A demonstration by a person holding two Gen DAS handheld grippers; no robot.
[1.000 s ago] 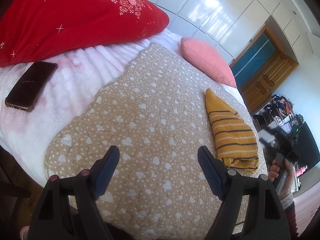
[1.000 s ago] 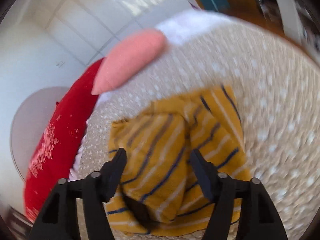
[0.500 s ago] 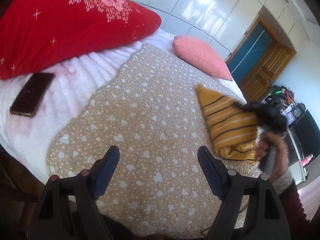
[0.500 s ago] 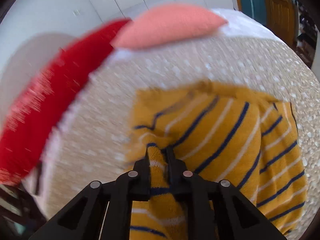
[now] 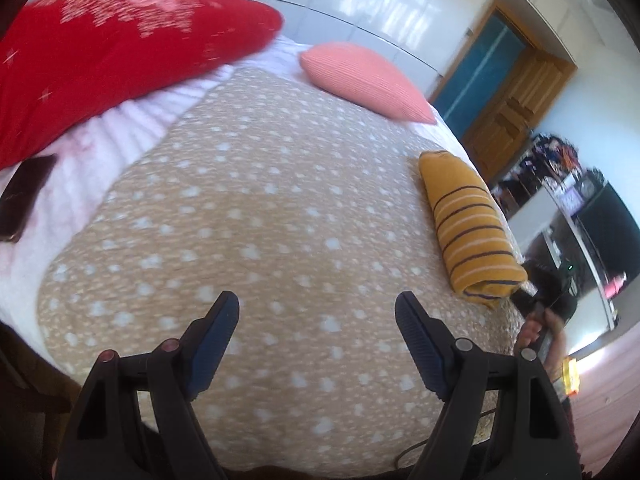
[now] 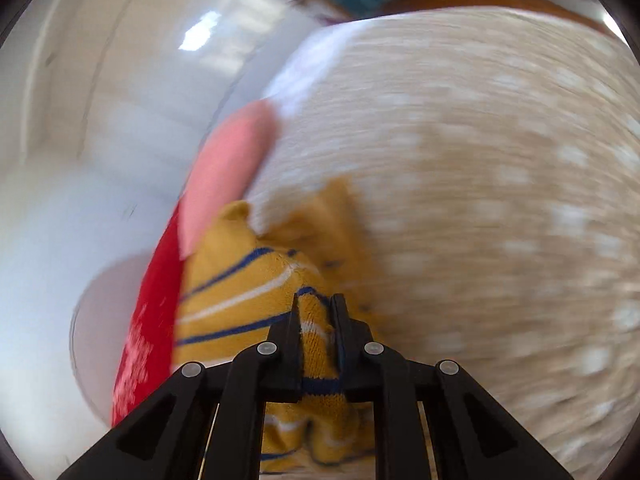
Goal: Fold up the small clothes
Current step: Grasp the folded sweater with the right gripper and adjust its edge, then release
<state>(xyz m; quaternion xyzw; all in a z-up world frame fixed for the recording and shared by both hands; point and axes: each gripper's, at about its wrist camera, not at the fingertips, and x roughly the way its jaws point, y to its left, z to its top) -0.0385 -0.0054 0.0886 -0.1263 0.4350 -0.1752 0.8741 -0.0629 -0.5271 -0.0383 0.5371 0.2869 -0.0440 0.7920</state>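
Observation:
A mustard-yellow striped garment [image 5: 468, 228] lies folded into a narrow bundle on the right side of the beige spotted blanket [image 5: 260, 220]. My left gripper [image 5: 316, 312] is open and empty, hovering over the blanket's near part, left of the garment. My right gripper [image 6: 316, 308] is shut on a fold of the striped garment [image 6: 248, 280] at its near end; in the left wrist view it shows as a dark shape [image 5: 540, 292] at the garment's near end, held by a hand.
A red pillow [image 5: 112, 52] and a pink cushion [image 5: 364, 80] lie at the head of the bed. A dark phone [image 5: 24, 196] lies on the white sheet at the left. A wooden door [image 5: 508, 104] and cluttered furniture stand to the right.
My right gripper closed on the garment's edge and has pulled it over, so the garment now lies as a narrower bundle. My left gripper stayed open over the blanket.

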